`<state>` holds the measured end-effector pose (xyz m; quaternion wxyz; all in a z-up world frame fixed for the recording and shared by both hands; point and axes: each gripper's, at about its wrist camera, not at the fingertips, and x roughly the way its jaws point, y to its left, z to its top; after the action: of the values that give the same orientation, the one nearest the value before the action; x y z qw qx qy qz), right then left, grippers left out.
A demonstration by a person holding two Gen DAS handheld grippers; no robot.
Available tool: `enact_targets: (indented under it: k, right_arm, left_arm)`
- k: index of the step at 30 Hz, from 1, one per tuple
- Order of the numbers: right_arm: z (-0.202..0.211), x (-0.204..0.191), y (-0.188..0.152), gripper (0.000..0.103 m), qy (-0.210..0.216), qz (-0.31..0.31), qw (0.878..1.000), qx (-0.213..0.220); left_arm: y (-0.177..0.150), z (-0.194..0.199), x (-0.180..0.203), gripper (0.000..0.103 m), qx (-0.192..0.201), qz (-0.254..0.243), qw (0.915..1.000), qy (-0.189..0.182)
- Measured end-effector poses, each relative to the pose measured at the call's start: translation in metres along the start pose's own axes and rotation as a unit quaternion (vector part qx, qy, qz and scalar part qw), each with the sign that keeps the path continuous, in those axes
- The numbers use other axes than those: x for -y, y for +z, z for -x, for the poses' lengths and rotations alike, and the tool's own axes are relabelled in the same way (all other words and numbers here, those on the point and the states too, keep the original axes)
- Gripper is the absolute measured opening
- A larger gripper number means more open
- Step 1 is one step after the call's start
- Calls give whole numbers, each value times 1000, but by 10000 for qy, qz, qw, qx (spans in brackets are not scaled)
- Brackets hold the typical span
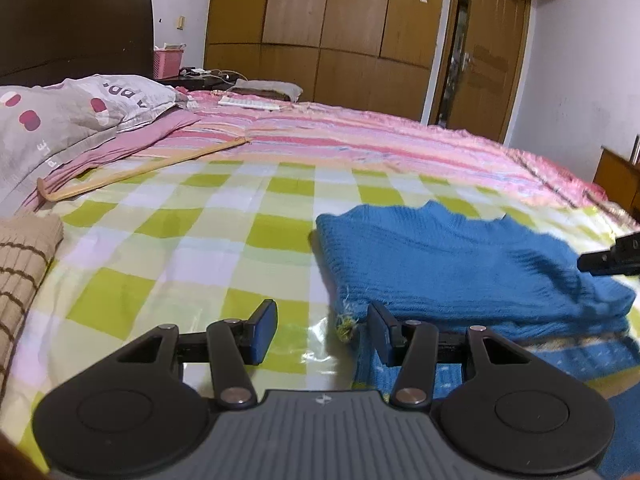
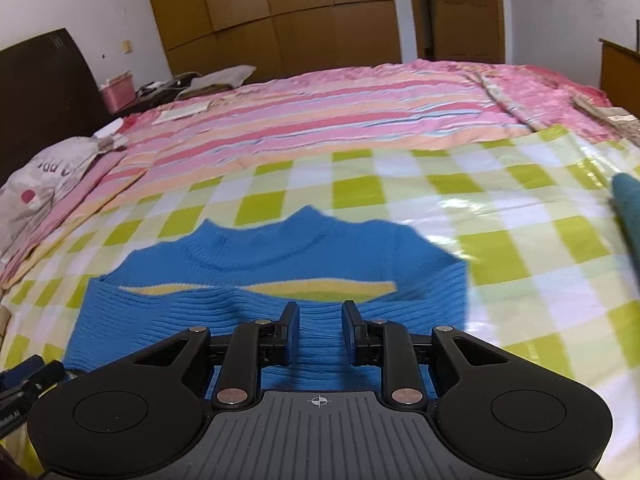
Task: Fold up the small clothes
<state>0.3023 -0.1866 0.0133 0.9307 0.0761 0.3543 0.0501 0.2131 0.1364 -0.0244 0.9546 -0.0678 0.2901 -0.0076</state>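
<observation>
Sweater (image 2: 280, 280) folded on checked sheet (image 2: 500, 248), both grippers (image 1: 322, 330) (image 2: 320, 332) parted, empty, above its near edge

cut off: brown striped cloth (image 1: 24, 264) at left edge | teal fabric (image 2: 628, 208) blurred

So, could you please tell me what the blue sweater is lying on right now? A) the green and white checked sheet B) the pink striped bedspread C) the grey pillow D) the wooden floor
A: the blue sweater lies folded on the green and white checked sheet, with the pink striped bedspread farther back and the grey pillow off at the head of the bed.
</observation>
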Motion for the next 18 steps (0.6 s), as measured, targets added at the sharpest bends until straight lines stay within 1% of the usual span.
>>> enact_targets:
  k: [5, 7, 10, 14, 18]
  right_arm:
    - [-21, 0, -8, 23, -223, 49, 9995, -229]
    - [-22, 5, -10, 23, -224, -6, 9995, -214]
    - [-17, 8, -9, 23, -232, -107, 9994, -222]
    - [-4, 9, -9, 24, -212, -94, 9995, -190]
    - [13, 12, -20, 25, -162, -138, 9995, -252]
  left_arm:
    - [-1, -3, -1, 54, -139, -1, 9999, 9]
    - [-2, -3, -1, 54, -164, -8, 9999, 22]
    - [-2, -3, -1, 54, -198, -11, 9998, 14]
    - [-4, -3, 0, 54, -246, -57, 9997, -1]
    - [-5, 0, 2, 54, -270, -101, 9996, -5]
